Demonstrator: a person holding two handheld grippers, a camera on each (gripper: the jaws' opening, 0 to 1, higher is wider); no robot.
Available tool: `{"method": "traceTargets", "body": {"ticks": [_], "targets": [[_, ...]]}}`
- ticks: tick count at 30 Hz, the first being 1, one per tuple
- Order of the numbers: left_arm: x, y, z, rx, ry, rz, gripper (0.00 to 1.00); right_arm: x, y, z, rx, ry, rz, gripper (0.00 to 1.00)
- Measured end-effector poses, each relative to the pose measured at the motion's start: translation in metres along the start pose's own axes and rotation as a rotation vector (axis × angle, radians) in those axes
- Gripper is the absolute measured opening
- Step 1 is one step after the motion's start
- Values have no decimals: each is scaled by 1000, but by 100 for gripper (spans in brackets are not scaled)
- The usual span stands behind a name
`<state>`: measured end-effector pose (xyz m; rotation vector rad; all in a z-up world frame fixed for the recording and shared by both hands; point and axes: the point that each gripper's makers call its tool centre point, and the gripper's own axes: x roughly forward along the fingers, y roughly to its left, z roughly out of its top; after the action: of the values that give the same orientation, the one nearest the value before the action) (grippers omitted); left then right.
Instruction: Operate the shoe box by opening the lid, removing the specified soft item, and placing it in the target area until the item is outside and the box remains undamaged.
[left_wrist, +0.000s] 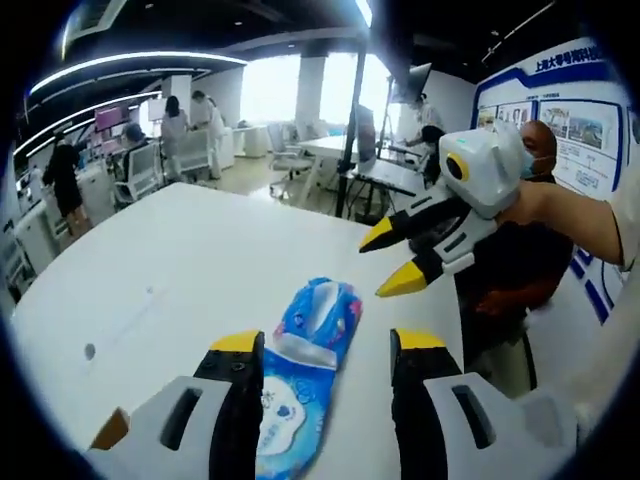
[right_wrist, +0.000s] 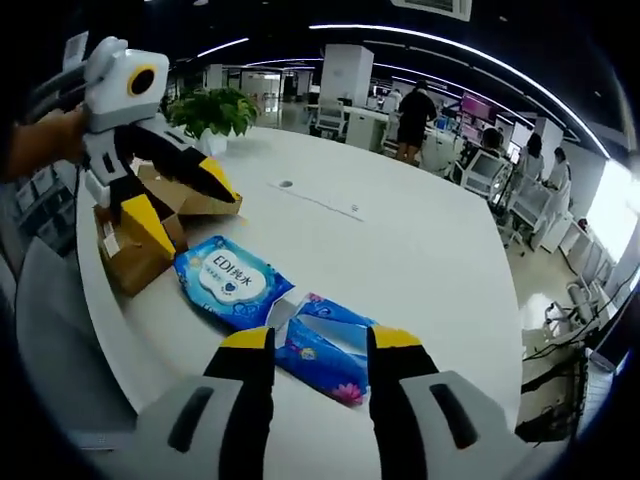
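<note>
Two blue packs (right_wrist: 275, 310) on table (right_wrist: 420, 250) — between open jaws.

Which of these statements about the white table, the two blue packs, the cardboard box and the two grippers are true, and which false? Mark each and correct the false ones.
1. Two blue soft packs lie on the white table. True: the wet wipes pack and the tissue pack.
2. The cardboard box is closed. False: its flaps stand open.
3. The right gripper is clamped on the tissue pack. False: its jaws are open, apart from the pack.
4. The left gripper hangs above the box. True.
5. A potted plant stands on the table. True.
</note>
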<state>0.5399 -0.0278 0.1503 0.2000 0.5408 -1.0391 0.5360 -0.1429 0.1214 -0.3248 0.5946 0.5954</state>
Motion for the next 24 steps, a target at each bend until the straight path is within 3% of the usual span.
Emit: {"method": "traceTargets", "body": {"ticks": [8,16,24], "targets": [[-46,22,-5,-31,-30,71,56,-12,14,13,0,-12,-12,42],[-84,24,-8,-36,-61,90,67,-20,41,27,-29,-13,14,45],[-129,33,-26,-41,-85,151,83,-23,63,34,-45,-16,25,53]]}}
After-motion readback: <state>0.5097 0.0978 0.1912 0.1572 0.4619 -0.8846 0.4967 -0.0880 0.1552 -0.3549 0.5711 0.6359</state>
